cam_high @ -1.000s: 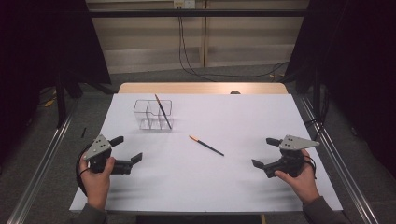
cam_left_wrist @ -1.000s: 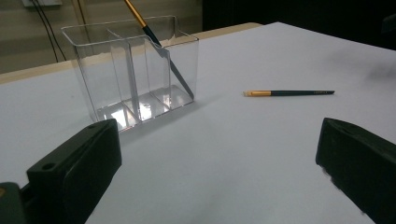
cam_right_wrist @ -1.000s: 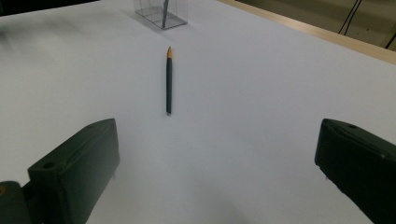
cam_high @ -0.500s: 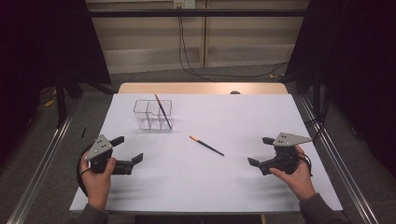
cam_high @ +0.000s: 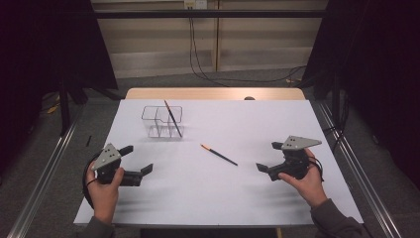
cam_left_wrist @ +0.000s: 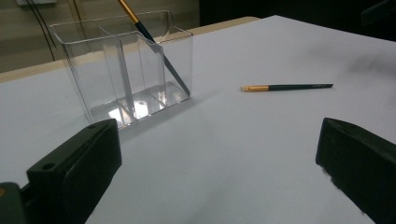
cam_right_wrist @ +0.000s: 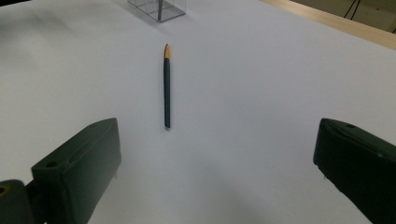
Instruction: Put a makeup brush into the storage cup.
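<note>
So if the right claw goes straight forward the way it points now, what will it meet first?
Most likely the loose pencil lying on the white table. The right claw is open and the pencil lies nearly in line between its jaws, dark end nearest, with bare table before it. Depth is hard to judge.

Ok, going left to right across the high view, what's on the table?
Left hand-held gripper → clear organizer holding one pencil → loose pencil → right hand-held gripper.
</note>
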`<state>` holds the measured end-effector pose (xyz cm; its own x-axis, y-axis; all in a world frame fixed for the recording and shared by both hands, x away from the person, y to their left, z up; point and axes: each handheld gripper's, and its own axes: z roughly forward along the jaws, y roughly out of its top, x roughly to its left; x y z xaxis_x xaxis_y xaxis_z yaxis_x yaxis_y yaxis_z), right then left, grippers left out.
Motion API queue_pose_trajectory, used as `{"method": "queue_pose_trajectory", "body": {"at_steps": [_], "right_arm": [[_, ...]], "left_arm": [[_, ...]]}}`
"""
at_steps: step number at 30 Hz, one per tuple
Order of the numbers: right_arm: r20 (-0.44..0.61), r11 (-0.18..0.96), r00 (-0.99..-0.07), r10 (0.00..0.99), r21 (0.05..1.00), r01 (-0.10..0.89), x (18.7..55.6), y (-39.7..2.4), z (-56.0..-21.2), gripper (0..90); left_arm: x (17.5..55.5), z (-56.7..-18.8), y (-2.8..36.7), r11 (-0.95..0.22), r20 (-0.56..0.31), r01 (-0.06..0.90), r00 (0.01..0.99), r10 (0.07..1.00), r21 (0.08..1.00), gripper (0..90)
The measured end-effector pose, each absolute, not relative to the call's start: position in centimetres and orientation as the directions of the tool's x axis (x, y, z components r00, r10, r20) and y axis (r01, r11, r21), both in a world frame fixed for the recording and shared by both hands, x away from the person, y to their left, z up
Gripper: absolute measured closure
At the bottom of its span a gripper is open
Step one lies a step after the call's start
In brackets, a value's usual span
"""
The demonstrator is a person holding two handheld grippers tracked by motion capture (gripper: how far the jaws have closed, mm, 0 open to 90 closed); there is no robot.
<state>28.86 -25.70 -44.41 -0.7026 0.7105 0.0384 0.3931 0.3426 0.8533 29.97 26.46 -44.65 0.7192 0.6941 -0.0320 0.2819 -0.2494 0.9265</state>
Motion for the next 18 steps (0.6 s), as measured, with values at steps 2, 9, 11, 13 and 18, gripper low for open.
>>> {"method": "queue_pose_trajectory", "body": {"at_steps": [2, 9, 11, 13, 18], "right_arm": [[0.038, 0.346, -0.702, 0.711, 0.851, 0.396, 29.2, -25.4, -44.3, 0.7], [0.045, 0.352, -0.701, 0.711, 0.841, 0.411, 30.1, -24.5, -44.2, 0.9], [0.048, 0.353, -0.705, 0.707, 0.841, 0.411, 30.2, -24.3, -44.2, 1.0], [0.047, 0.356, -0.707, 0.706, 0.840, 0.411, 30.4, -24.2, -44.1, 1.0], [0.043, 0.368, -0.716, 0.697, 0.836, 0.408, 30.7, -23.7, -44.0, 1.1]], "left_arm": [[30.0, -44.6, 26.5, -0.240, -0.039, 0.280, 0.722, 0.690, 0.930, 0.2], [29.8, -44.5, 26.6, -0.249, -0.027, 0.274, 0.720, 0.693, 0.929, 0.2], [29.7, -44.4, 26.6, -0.254, -0.023, 0.278, 0.714, 0.700, 0.926, 0.2], [29.7, -44.4, 26.5, -0.257, -0.019, 0.275, 0.716, 0.698, 0.926, 0.2], [29.8, -44.6, 26.3, -0.245, -0.033, 0.277, 0.723, 0.690, 0.929, 0.2]]}}
